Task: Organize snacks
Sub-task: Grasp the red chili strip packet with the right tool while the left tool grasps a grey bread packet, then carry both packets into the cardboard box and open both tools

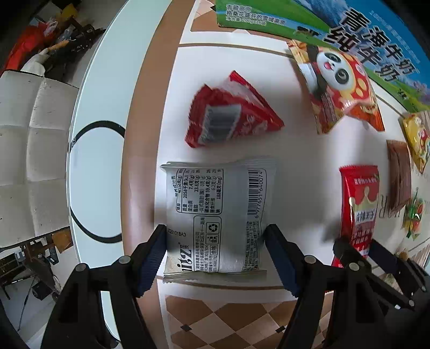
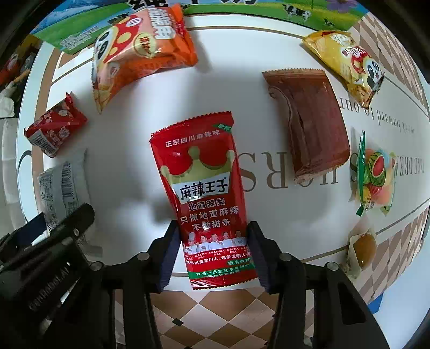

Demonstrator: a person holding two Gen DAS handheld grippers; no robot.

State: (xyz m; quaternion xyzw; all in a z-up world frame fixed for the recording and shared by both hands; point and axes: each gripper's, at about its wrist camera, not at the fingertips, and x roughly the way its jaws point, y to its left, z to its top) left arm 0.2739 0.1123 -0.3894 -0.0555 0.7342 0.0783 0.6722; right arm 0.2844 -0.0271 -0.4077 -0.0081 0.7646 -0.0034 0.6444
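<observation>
A silver snack packet lies printed side up on the white mat. My left gripper points down over its near half, and the pads touch both side edges. A tall red spicy-strip packet lies on the same mat. My right gripper grips its lower end from both sides. Each gripper shows in the other's view: the right gripper on the red packet, and the left gripper beside the silver packet.
On the mat also lie a small red packet, an orange panda bag, a yellow panda bag, a brown packet, a fruit-candy bag and a small pastry packet. A milk carton stands behind. A cushioned chair is left of the table.
</observation>
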